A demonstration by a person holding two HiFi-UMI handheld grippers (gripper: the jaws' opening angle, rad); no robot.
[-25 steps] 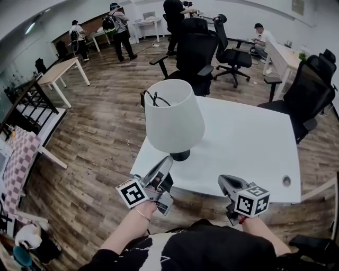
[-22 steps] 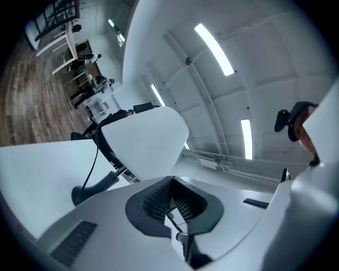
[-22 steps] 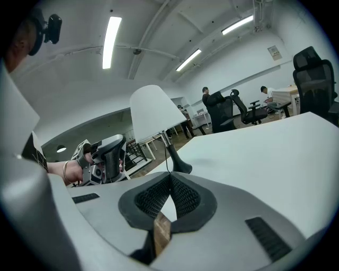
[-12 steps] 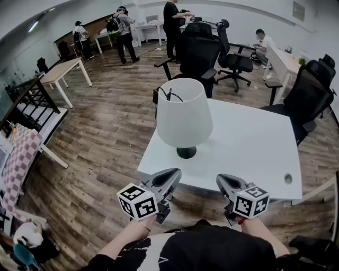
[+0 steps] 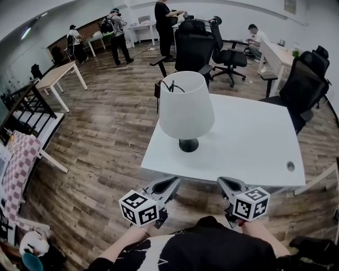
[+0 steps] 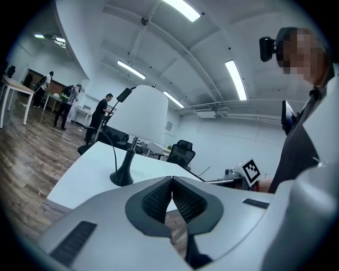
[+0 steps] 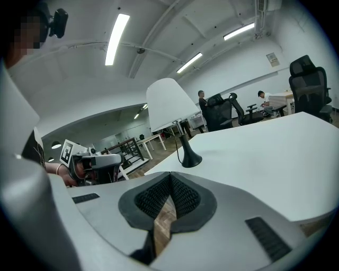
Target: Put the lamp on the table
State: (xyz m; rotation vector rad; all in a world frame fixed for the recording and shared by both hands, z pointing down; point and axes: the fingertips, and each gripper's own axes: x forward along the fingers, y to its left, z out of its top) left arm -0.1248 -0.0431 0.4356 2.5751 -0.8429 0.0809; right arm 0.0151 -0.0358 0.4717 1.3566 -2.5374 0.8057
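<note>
White table: upright lamp, white shade, black base; left tongs, right tongs clenched.

A dark brown wood-plank floor runs through an open office with plain white walls and long strip lights on a white ceiling. Black high-backed swivel chairs stand about. A pale wooden desk on white legs sits at the left, near a black metal rack. Several people stand by the far wall.

I was working in an open-plan office: black swivel chairs around white desks, wood-look flooring, ceiling strip lights, people at far tables
</note>
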